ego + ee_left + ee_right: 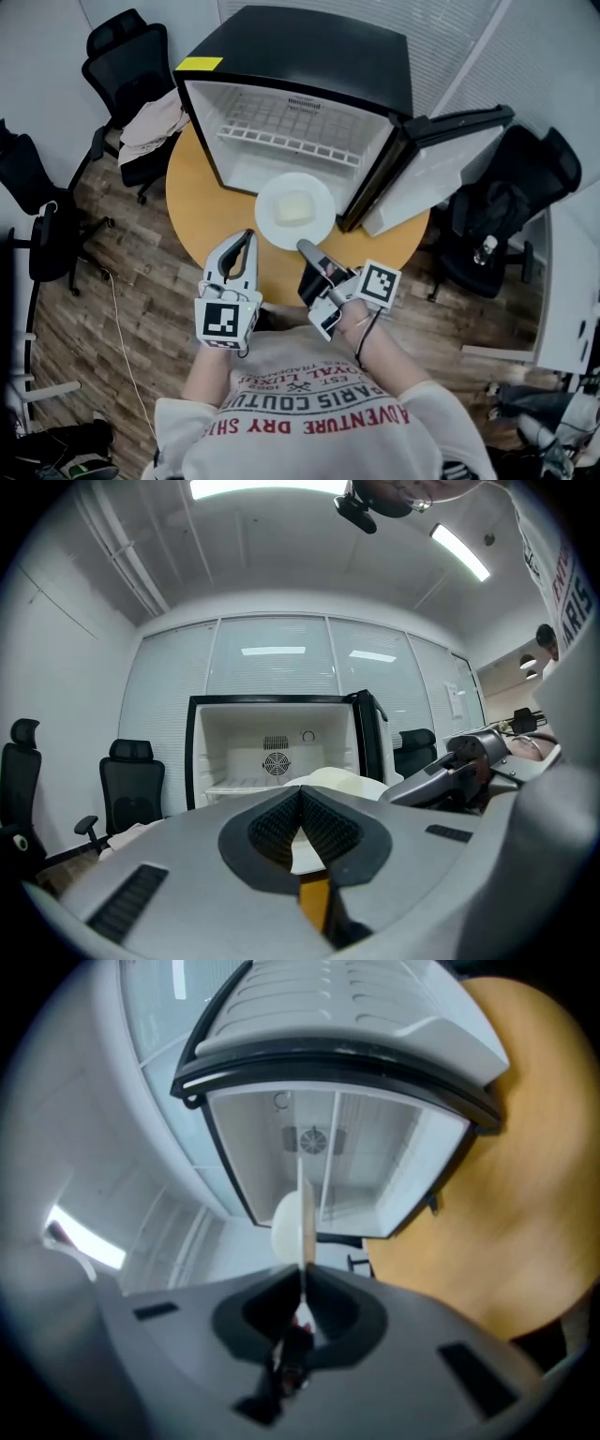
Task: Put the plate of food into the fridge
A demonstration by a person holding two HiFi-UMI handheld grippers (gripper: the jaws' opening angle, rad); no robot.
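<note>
A white plate (274, 199) with a pale lump of food (293, 208) hangs over the round table, just in front of the open fridge (291, 141). My right gripper (305, 248) is shut on the plate's near rim. In the right gripper view the gripper (303, 1274) is rolled onto its side, so the plate (303, 1232) shows edge-on between the pads, with the food (284, 1225) beside it. My left gripper (247, 236) is shut on nothing, close to the plate's near left edge. In the left gripper view the gripper (300, 794) faces the fridge (272, 752), and the plate (342, 782) lies just past it.
The fridge stands on a round wooden table (202, 211), and its door (441, 155) is swung open to the right. Its wire shelf (291, 131) is bare. An office chair with clothes (150, 127) stands at the left, another chair (497, 225) at the right.
</note>
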